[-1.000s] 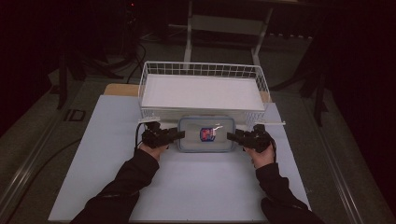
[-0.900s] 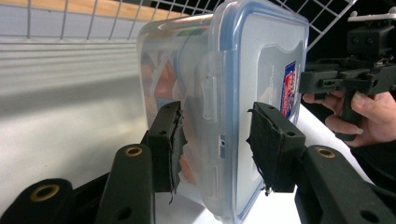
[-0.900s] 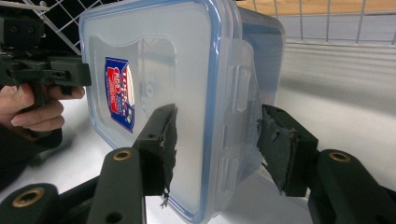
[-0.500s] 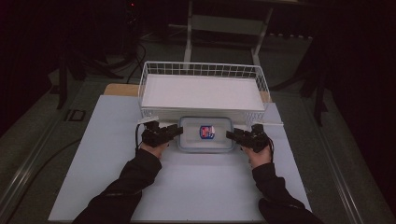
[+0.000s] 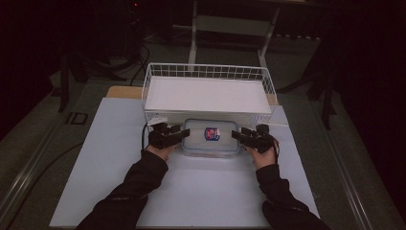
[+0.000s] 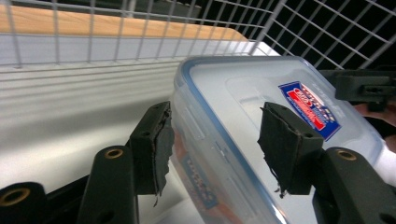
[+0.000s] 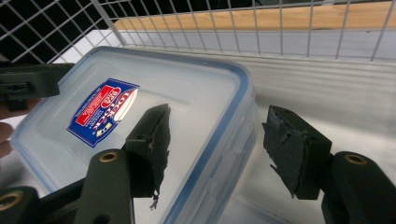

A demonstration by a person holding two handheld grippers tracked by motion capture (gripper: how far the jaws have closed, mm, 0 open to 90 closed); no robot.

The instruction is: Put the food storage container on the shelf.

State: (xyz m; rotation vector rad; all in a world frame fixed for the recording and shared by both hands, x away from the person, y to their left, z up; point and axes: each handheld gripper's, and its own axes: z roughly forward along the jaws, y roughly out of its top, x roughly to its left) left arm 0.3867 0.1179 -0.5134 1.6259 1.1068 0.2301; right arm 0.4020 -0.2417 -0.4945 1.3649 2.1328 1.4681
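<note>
A see-through plastic box (image 5: 211,138) with a blue-edged lid (image 6: 280,112) and a red and blue sticker (image 7: 103,111) is lying flat, lid shut, just in front of the wire basket (image 5: 207,73).

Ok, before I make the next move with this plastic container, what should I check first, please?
1. Container flat on the table: ok.
2. Lid seated all round: cannot tell; the corners in view look closed.
3. Left gripper: jaws have just been opening, container's end between them, pads off it: ok, though one pad sits close to the wall.
4. Right gripper: jaws have just been opening, container's other end between them, pads off it: ok.
5. Basket close behind the container, not touching the grippers: ok.
</note>
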